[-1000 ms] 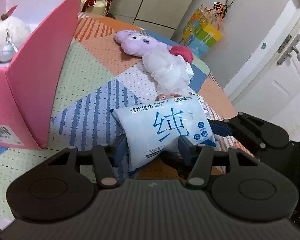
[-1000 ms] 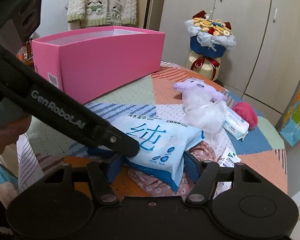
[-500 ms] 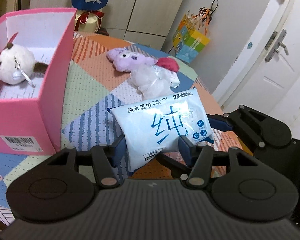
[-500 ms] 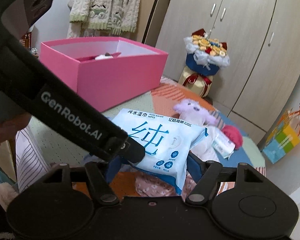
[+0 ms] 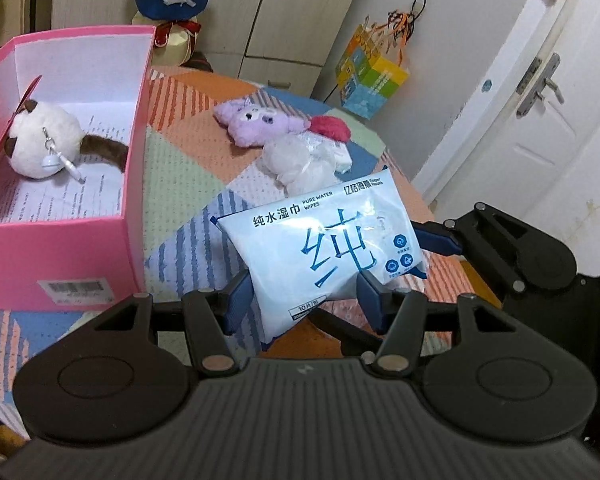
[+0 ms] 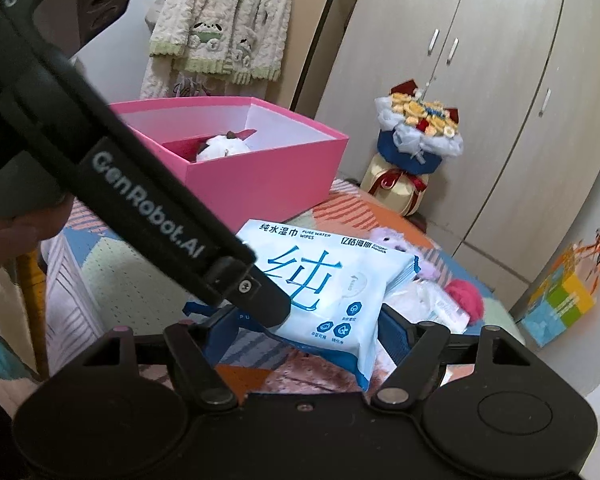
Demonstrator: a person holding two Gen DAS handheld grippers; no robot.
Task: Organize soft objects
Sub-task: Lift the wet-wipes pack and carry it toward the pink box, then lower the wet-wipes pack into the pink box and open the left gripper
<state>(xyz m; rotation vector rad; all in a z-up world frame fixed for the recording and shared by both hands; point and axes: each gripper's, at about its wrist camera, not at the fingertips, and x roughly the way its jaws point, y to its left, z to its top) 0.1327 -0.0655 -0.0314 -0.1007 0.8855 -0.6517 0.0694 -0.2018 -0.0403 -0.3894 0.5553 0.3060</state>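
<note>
Wet-wipes pack (image 5: 324, 248) held above the surface.
Left claw (image 5: 306, 300) grips it; right claw (image 6: 304, 332), jaws opening, straddles it loosely.

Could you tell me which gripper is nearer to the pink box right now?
Left. The left gripper, shut on the wipes pack, sits just beside the pink box. The right gripper, its jaws opening around the pack's other end, is on the far side of it.

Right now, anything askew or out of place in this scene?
Nothing damaged or spilled. The wipes pack hangs tilted, clamped by the left gripper, while the right gripper is opening around its far end. The purple plush and crumpled white bag lie loose outside the pink box.
</note>
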